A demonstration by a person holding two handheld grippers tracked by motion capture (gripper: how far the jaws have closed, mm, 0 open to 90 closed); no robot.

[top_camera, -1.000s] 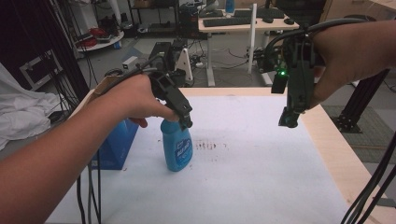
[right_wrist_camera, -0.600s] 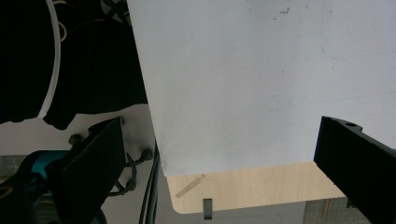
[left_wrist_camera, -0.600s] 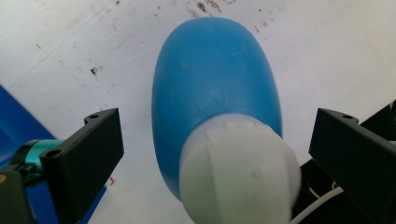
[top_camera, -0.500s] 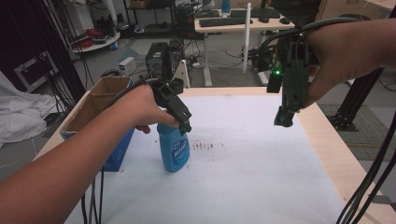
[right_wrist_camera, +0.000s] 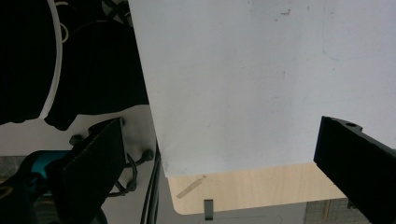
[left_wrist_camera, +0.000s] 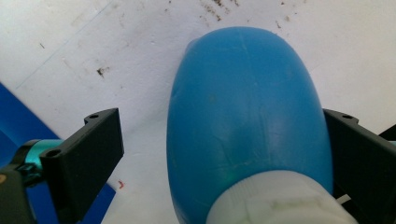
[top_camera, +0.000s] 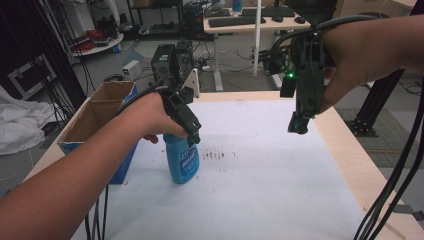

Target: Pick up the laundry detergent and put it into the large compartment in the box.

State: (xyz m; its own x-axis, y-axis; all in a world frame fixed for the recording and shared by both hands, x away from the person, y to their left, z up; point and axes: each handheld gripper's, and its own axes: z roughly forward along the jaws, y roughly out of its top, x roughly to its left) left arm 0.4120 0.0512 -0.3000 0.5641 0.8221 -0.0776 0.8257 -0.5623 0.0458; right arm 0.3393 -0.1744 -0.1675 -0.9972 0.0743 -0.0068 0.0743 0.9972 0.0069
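A blue plastic spray bottle (top_camera: 182,161) stands upright on the white-covered table (top_camera: 260,195), left of centre. My left gripper (top_camera: 194,139) comes down over the bottle's top. In the left gripper view the bottle (left_wrist_camera: 243,107) and its white neck sit between the jaws of the left gripper (left_wrist_camera: 219,116). The left jaw stands well apart from the bottle and the right jaw is at its side, so the gripper is open. My right gripper (top_camera: 298,127) hangs high over the table's right half. It is open (right_wrist_camera: 224,123) with nothing between its jaws.
An open cardboard box with blue sides (top_camera: 100,117) stands at the table's left edge, just beside the bottle. Small brown stains (top_camera: 217,154) mark the sheet right of the bottle. Bare wood (top_camera: 345,150) runs along the right edge. Black cables (top_camera: 395,190) trail at the lower right.
The right gripper has drifted a little to the left. The left gripper stays over the bottle, which still stands on the table.
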